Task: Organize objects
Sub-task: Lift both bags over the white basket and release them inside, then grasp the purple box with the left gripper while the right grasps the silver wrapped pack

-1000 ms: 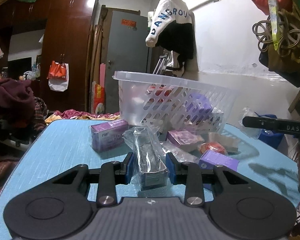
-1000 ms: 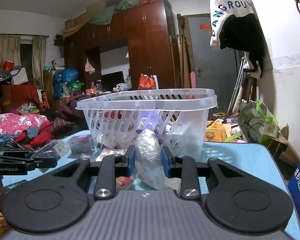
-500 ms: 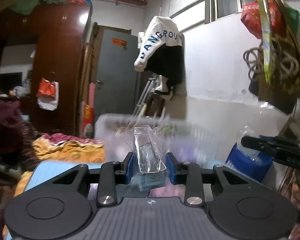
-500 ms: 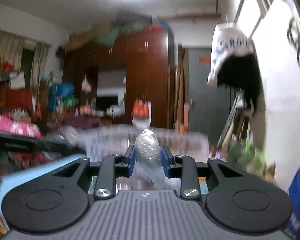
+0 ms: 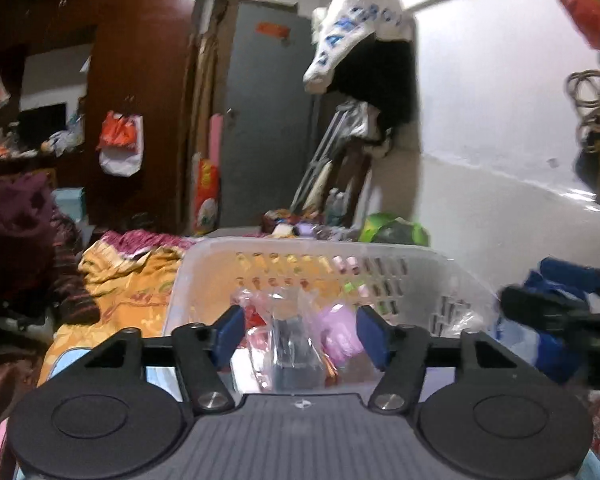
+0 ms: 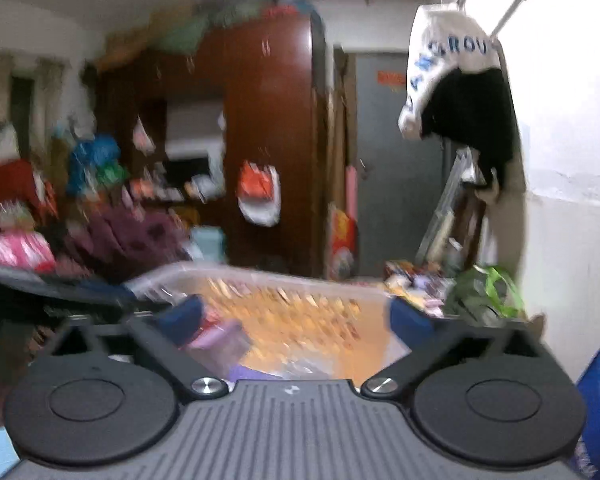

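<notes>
Left gripper (image 5: 300, 336) over translucent white slotted plastic basket (image 5: 400, 280), jaws opening, clear-wrapped dark packet (image 5: 292, 344) dropping free between blue pads. Right gripper (image 6: 296, 316) jaws opening, empty. Release step; next likely: fetch another item from table.

A translucent white slotted basket (image 5: 400, 276) holds a pink-purple packet (image 5: 338, 330) and a clear plastic packet (image 5: 290, 344). An orange floral cloth (image 5: 128, 280) lies beside the basket.
</notes>
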### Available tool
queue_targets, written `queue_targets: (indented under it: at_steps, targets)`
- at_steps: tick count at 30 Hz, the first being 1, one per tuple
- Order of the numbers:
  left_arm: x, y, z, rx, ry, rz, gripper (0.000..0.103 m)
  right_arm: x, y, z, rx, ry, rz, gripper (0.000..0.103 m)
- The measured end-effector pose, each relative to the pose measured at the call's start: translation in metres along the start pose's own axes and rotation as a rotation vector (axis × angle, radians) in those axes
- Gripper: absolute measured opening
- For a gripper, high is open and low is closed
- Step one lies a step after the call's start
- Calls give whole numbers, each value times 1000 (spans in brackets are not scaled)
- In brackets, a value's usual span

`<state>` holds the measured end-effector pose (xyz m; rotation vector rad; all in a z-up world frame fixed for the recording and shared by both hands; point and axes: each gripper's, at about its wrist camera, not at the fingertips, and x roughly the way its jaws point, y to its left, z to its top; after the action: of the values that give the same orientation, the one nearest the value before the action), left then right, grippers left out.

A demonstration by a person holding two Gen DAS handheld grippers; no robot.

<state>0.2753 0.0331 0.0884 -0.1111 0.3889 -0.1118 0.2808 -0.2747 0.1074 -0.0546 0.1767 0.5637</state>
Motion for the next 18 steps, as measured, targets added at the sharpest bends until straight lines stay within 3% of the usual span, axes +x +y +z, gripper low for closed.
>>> queue_targets:
  at_steps: [5,9,12,15,18]
  targets:
    - [-62,-11,-51,52,-77,7,87,-52,-8,-33,30,26,40,103]
    - [-84,-22,-99,68,-21,-66,88,-43,-18,-69,81,176,10,103]
    - [-81,-37,-122,104,71,-118,88,-24,-28,-87,154,286,10,103]
    - [-72,-58,-133,191,119,-108,88,-9,-33,-93,214,346,5,103]
    - [-61,-69,-136,216,157,-91,88,2,-38,-100,233,398,5,103]
